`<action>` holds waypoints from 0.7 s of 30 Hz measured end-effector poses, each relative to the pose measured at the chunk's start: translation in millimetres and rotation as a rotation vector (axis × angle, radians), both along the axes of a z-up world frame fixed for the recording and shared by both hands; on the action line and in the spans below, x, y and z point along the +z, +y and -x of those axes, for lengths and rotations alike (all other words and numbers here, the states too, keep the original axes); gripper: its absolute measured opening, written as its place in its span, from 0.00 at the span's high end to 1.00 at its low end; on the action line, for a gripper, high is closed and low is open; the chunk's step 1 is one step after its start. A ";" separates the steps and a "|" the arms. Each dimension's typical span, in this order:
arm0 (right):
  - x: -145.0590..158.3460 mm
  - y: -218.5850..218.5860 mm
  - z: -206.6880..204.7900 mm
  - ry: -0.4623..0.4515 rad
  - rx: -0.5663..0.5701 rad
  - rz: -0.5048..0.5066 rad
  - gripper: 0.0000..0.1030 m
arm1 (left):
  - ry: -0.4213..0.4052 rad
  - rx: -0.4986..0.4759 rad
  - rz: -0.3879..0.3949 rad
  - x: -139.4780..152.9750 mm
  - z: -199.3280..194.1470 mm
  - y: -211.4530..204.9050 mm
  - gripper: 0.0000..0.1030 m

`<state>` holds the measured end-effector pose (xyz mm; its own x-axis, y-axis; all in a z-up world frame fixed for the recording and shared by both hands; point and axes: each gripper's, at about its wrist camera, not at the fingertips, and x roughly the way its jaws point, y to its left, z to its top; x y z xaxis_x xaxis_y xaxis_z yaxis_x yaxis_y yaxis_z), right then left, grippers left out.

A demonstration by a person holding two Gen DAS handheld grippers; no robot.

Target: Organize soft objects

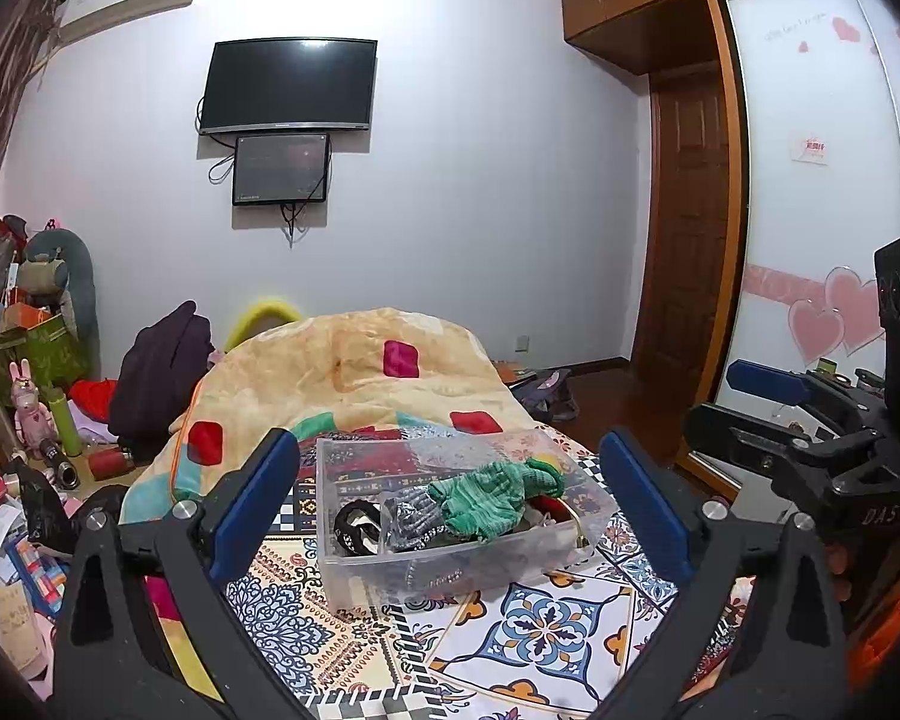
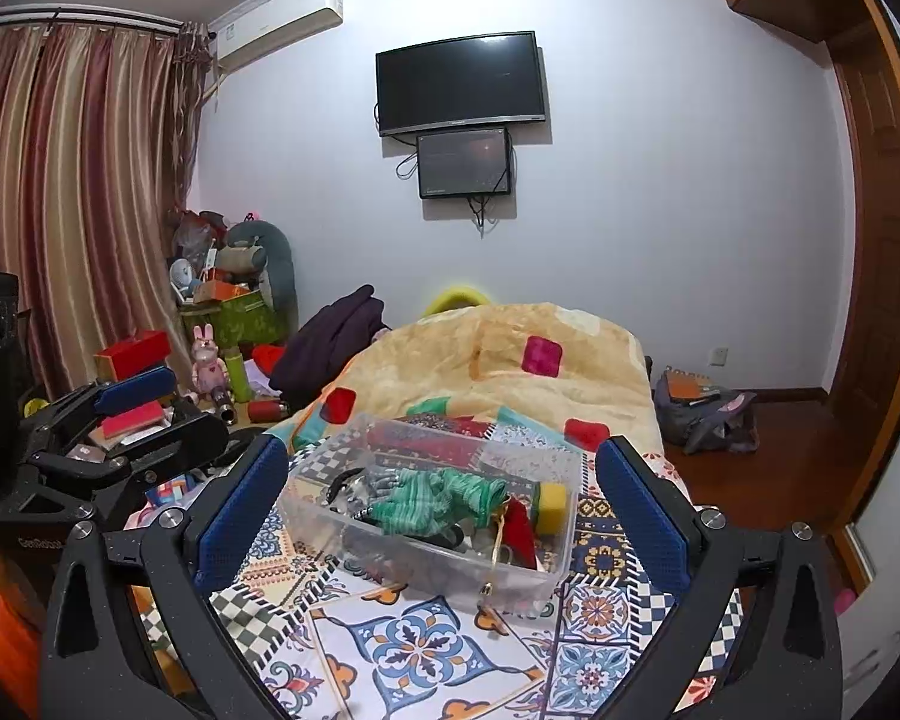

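A clear box (image 1: 450,546) (image 2: 426,540) is seen on the bed (image 1: 546,618) (image 2: 390,648), on a patterned cover, just in front of a folded yellow quilt (image 1: 354,360) (image 2: 498,354). In the left wrist view its long axis runs roughly left to right; in the right wrist view it lies skewed, the near-right corner closest. Inside it, a green cloth (image 1: 486,498) (image 2: 432,501) is draped across the middle, its length running along the box. A grey cloth (image 1: 411,519) lies touching it on the left, with a black band (image 1: 357,525) beside that. A yellow sponge (image 2: 551,507) and a red cloth (image 2: 519,531) are seen at the right end.

The left hand-held gripper (image 1: 450,498) (image 2: 135,402) is held wide apart, its blue fingers (image 1: 252,498) flanking the box without touching it, and nothing is gripped. The right hand-held gripper (image 2: 444,510) (image 1: 768,402) is likewise spread wide and empty, with the box between its fingers (image 2: 645,516) in view. Both are held above the bed, side by side.
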<state>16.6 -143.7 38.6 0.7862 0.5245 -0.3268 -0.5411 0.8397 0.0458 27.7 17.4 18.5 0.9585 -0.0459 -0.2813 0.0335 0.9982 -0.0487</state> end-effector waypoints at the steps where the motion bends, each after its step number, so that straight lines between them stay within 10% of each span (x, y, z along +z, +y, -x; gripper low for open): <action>1: 0.2 0.2 -0.1 0.001 0.001 0.000 0.01 | 0.000 0.003 -0.002 -0.2 -0.3 -0.7 0.02; 21: -0.7 -1.5 0.5 0.002 0.006 -0.007 0.00 | 0.003 0.011 -0.004 -1.3 -2.9 -0.7 0.01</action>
